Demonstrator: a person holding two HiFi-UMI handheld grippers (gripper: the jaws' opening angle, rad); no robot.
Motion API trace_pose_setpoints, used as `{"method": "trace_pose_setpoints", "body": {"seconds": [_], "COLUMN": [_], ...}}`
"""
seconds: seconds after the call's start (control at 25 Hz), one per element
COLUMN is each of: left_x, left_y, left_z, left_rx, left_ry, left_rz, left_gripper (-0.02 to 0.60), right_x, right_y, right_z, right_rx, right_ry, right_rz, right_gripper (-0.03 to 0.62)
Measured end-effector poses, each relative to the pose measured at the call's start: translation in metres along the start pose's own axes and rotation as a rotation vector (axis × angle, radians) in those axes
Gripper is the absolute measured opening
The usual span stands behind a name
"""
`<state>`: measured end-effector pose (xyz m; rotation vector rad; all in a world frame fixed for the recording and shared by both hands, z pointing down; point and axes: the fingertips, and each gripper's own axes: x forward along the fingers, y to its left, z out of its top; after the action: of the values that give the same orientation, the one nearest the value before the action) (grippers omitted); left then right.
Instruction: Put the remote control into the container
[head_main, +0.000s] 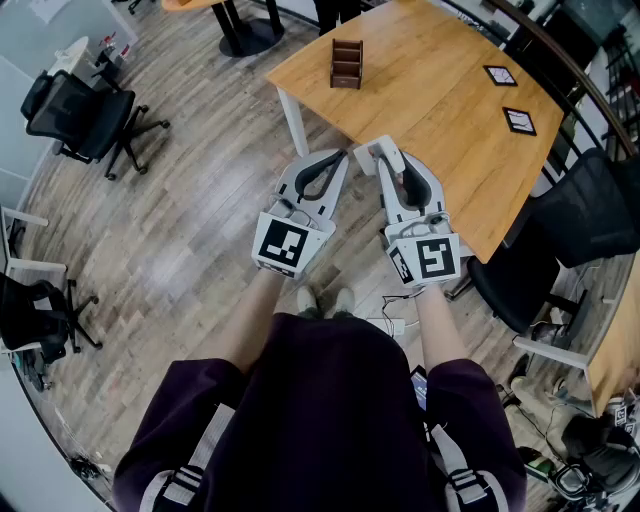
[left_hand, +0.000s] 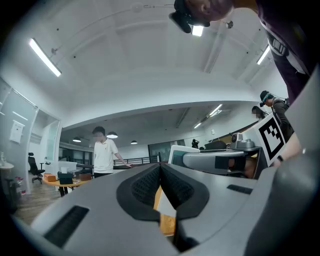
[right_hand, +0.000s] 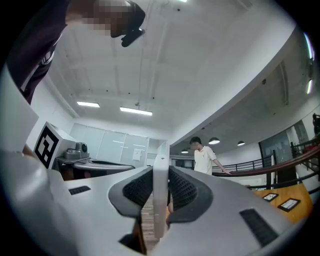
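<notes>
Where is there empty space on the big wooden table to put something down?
The table is mostly bare. The widest free patch lies between the brown container, near its left corner, and the black square cards by the right edge. It runs down to the near edge. Only the strip around the cards is busy.

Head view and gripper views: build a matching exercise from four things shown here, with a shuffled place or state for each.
1. slim white remote control
2. small brown wooden container
3. two black square cards
4. left gripper

A. jaws together, nothing between them
B. lying flat on the light wooden table, right part
C. clamped in the right gripper
D. standing on the table, left part

Pairs: 1-C, 2-D, 3-B, 4-A
</notes>
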<state>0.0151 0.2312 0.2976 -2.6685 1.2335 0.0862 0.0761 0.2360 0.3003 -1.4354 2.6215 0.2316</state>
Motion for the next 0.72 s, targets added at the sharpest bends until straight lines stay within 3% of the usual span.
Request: {"method": "trace_pose_setpoints", "body": {"seconds": [0.12, 0.28, 0.4, 0.72], "left_x": [0.004, 0.015, 0.019, 0.033], "left_y": [-0.009, -0.018, -0.018, 0.002], "left_z": [-0.007, -0.007, -0.012, -0.024], "left_rx": [0.016, 0.019, 0.028, 0.036], "left_ry": [0.064, 0.044, 0.074, 0.086], "left_rz": [-0.013, -0.003, 0.006, 0.003], "left_gripper": [0.012, 0.012, 0.012, 0.012], "right_x": [-0.005, -0.013, -0.014, 0.009], "right_y": [-0.008, -0.021, -0.026, -0.033], "right_z": [-0.002, -0.006, -0.010, -0.025], "right_rx": [0.004, 0.007, 0.005, 0.010], "right_ry": [-0.005, -0.009, -0.007, 0.004], "right_rz": [0.001, 0.007, 0.017, 0.021], "right_gripper": [0.101, 0.101, 0.101, 0.101]}}
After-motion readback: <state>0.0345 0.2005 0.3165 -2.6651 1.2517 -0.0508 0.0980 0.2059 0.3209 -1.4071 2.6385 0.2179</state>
